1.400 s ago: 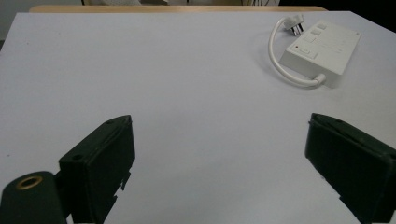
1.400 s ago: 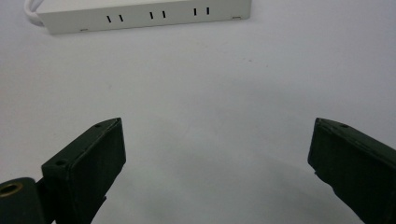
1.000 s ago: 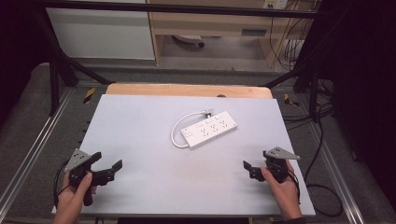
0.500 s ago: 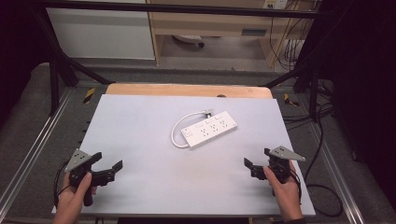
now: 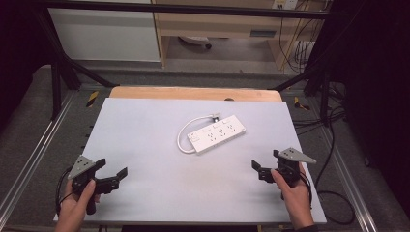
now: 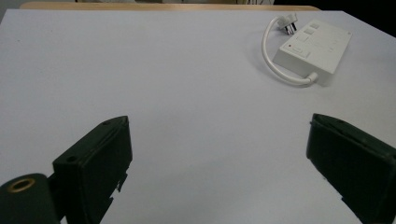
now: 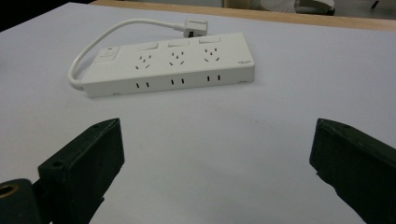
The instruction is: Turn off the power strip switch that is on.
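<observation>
Start position, nothing grasped: left claw (image 5: 112, 175) and right claw (image 5: 265, 169) wide and empty at near bench (image 5: 145, 125) corners, power strip (image 5: 216, 134) mid-bench, approach presumably required next.

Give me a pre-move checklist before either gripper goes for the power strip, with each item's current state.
1. Left gripper jaws open and empty: ok.
2. Right gripper jaws open and empty: ok.
3. Power strip lying flat on the table, sockets up: ok.
4. Cable looped beside the strip, plug not in any socket: ok.
5. Bare table between each gripper and the strip: ok.
6. Switch on or off: cannot tell.
</observation>
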{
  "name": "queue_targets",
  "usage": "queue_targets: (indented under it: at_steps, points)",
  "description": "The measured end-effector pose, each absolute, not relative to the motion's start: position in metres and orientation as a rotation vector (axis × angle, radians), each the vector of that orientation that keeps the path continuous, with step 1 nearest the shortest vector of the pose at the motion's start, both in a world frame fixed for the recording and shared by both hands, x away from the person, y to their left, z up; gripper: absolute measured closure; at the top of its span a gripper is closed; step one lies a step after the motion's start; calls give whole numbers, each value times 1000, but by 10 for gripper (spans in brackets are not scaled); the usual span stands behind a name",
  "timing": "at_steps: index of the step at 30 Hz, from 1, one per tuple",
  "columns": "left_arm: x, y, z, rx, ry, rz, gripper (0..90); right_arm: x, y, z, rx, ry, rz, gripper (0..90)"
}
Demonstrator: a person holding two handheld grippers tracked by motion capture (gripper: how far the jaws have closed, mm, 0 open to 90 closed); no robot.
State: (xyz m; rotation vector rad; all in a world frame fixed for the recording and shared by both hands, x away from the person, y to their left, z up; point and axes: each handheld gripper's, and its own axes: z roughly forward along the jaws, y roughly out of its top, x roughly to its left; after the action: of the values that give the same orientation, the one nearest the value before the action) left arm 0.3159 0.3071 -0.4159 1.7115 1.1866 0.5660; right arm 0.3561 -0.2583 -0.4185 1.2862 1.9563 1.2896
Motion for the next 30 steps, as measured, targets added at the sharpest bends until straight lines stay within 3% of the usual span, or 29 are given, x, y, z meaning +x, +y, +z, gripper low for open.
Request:
queue_targets:
  at_steps: [30]
  points:
    - [315,305,-416,1711,1191,533,62,376,-244,-377,1244,1972,1301,60]
